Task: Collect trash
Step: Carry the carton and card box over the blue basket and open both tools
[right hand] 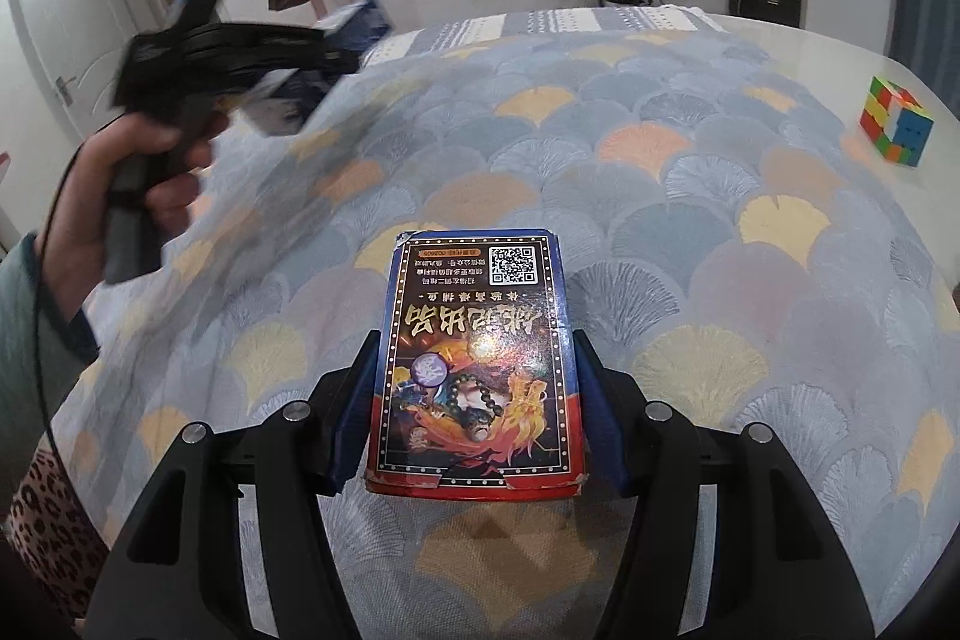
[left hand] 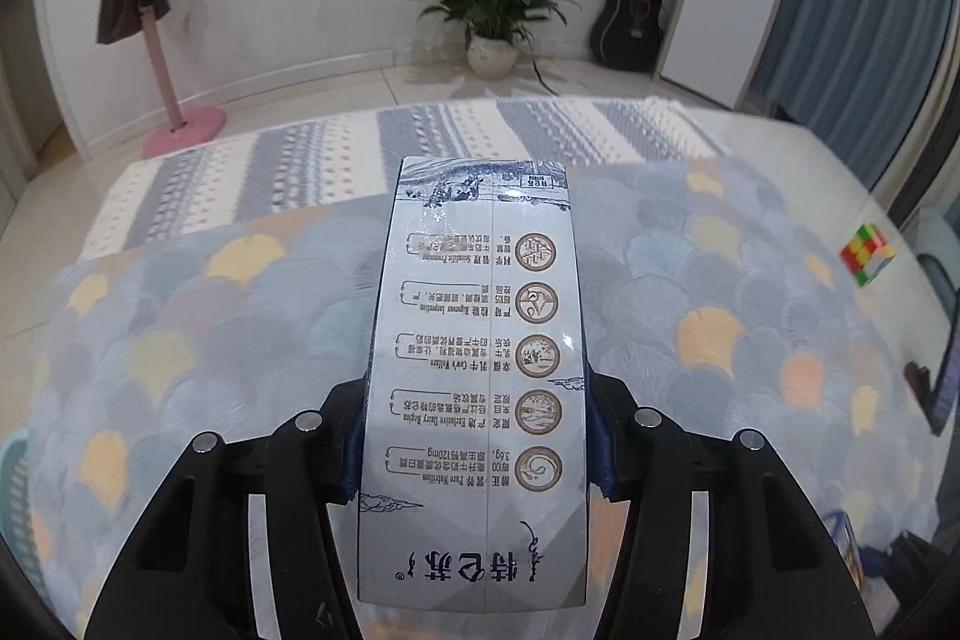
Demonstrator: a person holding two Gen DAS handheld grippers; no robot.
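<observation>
In the left wrist view my left gripper [left hand: 477, 436] is shut on a tall white and blue milk carton [left hand: 480, 340] and holds it above the patterned tablecloth [left hand: 180, 340]. In the right wrist view my right gripper [right hand: 477, 400] is shut on a small blue and red card box [right hand: 480, 358] with a QR code, held over the cloth. The left gripper [right hand: 312, 58] also shows there at upper left, blurred, in a hand, with the carton [right hand: 354, 25] between its fingers.
A Rubik's cube [right hand: 897, 121] sits on the table at the right; it also shows in the left wrist view [left hand: 867, 253]. A dark phone-like object [left hand: 942, 376] lies at the right edge. Beyond the table are a potted plant [left hand: 495, 10], a guitar [left hand: 627, 22] and a pink coat stand [left hand: 180, 130].
</observation>
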